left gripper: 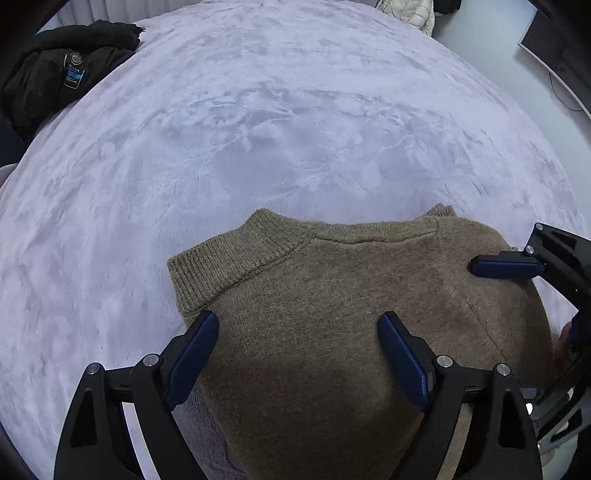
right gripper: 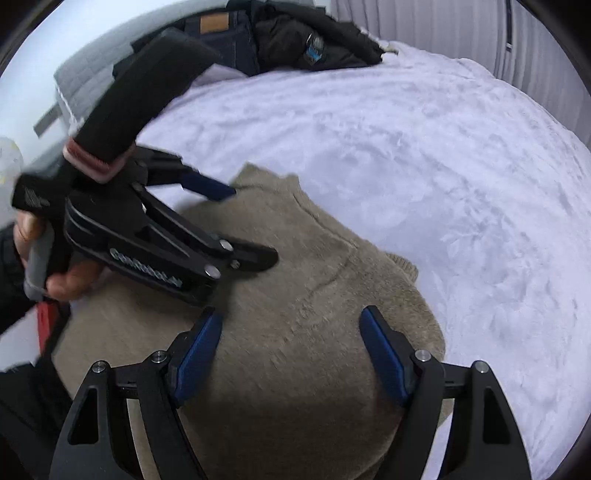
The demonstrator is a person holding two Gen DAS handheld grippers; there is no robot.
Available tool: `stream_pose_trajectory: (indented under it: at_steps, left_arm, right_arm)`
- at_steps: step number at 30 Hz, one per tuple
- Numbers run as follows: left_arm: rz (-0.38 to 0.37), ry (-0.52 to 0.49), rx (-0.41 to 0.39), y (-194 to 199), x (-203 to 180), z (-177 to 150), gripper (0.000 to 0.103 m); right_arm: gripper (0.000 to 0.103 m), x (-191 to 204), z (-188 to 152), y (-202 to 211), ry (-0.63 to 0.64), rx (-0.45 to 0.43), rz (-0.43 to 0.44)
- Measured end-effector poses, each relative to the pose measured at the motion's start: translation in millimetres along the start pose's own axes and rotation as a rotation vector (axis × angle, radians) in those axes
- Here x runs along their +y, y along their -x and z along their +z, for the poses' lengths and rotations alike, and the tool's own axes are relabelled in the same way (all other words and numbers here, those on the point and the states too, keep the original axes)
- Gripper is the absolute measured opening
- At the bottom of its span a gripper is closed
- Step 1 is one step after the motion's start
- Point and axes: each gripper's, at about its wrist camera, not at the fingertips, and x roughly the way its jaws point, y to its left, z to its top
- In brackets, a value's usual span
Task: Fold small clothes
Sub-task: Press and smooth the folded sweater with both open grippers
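A tan knitted sweater (left gripper: 332,314) lies folded on a pale lilac plush blanket (left gripper: 258,129), its ribbed collar toward the far side. In the left wrist view my left gripper (left gripper: 299,326) hovers open over the sweater's left part, with nothing between its blue pads. One blue finger (left gripper: 506,264) of the right gripper pokes in from the right edge, above the sweater's right shoulder. In the right wrist view my right gripper (right gripper: 291,323) is open above the sweater (right gripper: 295,369). The left gripper (right gripper: 255,223), held by a hand, stands open over the collar end.
A black jacket (left gripper: 55,74) lies at the blanket's far left corner, also in the right wrist view (right gripper: 314,40) beside folded jeans (right gripper: 221,33). A pale puffy coat (left gripper: 410,14) sits beyond the far edge. Floor and dark furniture (left gripper: 554,48) are at the right.
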Motion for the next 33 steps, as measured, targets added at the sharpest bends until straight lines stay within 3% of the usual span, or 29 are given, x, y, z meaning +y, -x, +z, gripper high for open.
stream_pose_trajectory:
  at_steps: [3,7,11,13,16,19,21,24,29,32,33]
  left_arm:
    - [0.041,0.035,-0.06,27,11,-11,0.089]
    - [0.036,-0.037,-0.16,78,-2,-47,0.089]
    - [0.022,-0.17,-0.2,98,-41,-91,0.089]
    - [0.037,-0.205,-0.192,96,-56,-109,0.089]
    - [0.035,-0.175,-0.146,81,-53,-128,0.089]
    - [-0.016,-0.107,-0.141,79,-41,-140,0.089]
    - [-0.027,-0.086,-0.138,80,-37,-147,0.09]
    - [0.051,-0.105,-0.12,77,-40,-163,0.102]
    - [0.09,-0.094,-0.115,87,-42,-172,0.102]
    - [0.127,-0.103,-0.18,112,-48,-164,0.102]
    - [0.143,-0.091,-0.192,116,-49,-157,0.102]
  right_arm:
    - [0.08,-6,-20,15,0.022,-0.058,0.009]
    - [0.081,-4,-37,47,-0.022,-0.042,-0.058]
    - [0.081,57,-48,89,0.099,-0.165,-0.054]
    - [0.081,93,-52,89,0.189,-0.18,-0.056]
    - [0.081,128,-62,68,0.28,-0.137,-0.107]
    - [0.08,135,-79,43,0.285,-0.047,-0.129]
    - [0.081,135,-94,41,0.288,-0.058,-0.17]
    - [0.081,130,-111,55,0.233,-0.082,-0.167]
    - [0.081,132,-122,63,0.189,-0.068,-0.19]
    - [0.081,138,-119,77,0.17,-0.004,-0.22]
    - [0.081,141,-117,86,0.171,-0.026,-0.238]
